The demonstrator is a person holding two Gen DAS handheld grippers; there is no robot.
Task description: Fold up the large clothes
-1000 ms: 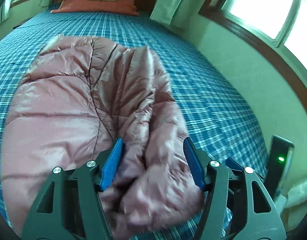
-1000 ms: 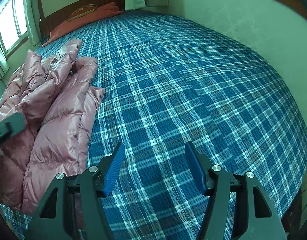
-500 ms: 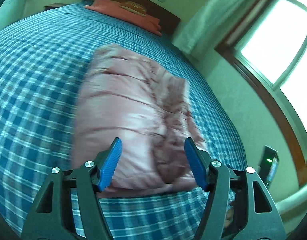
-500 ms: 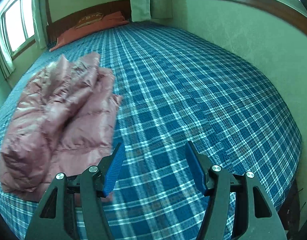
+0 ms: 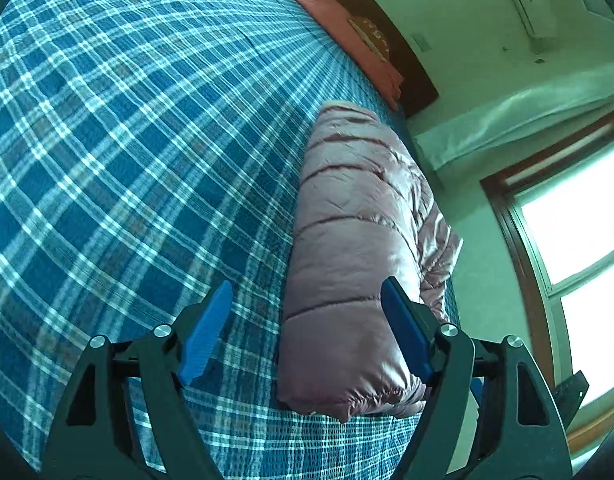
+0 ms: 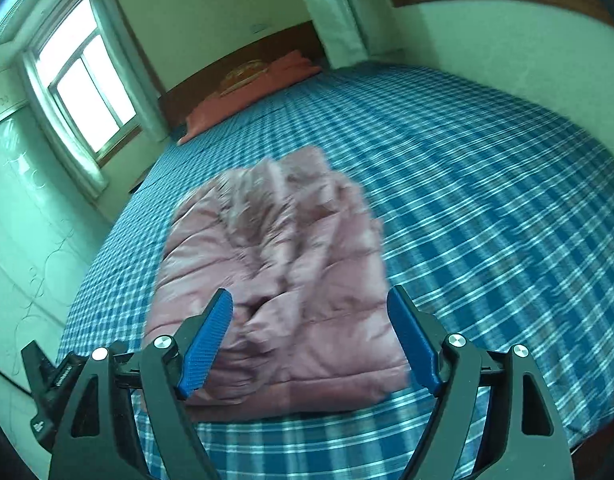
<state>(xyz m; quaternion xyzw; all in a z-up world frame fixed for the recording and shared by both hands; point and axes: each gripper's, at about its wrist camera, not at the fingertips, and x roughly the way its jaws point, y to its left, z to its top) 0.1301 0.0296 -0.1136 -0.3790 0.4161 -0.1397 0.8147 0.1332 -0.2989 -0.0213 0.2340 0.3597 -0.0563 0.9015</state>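
Note:
A pink quilted puffer jacket (image 5: pixel 355 240) lies folded in a thick bundle on the blue plaid bed (image 5: pixel 127 160), near the foot end. My left gripper (image 5: pixel 307 332) hovers over the bed at the jacket's near corner. Its jaws are opening and its blue pads press on nothing. In the right wrist view the same jacket (image 6: pixel 275 280) lies just ahead of my right gripper (image 6: pixel 309 340), which is held above it. Its jaws are opening too, with nothing gripped between them.
An orange-red pillow (image 6: pixel 247 88) lies against the dark wooden headboard (image 6: pixel 243 60) at the far end. Walls, curtains and windows (image 6: pixel 87 84) ring the bed. A dark device (image 5: pixel 571 392) sits past the bed edge, low and to the right in the left wrist view.
The left gripper let go of the jacket, drew back, rolled and swung to one side of the bundle. The right gripper rose and turned toward the jacket. Both pairs of jaws stand wider.

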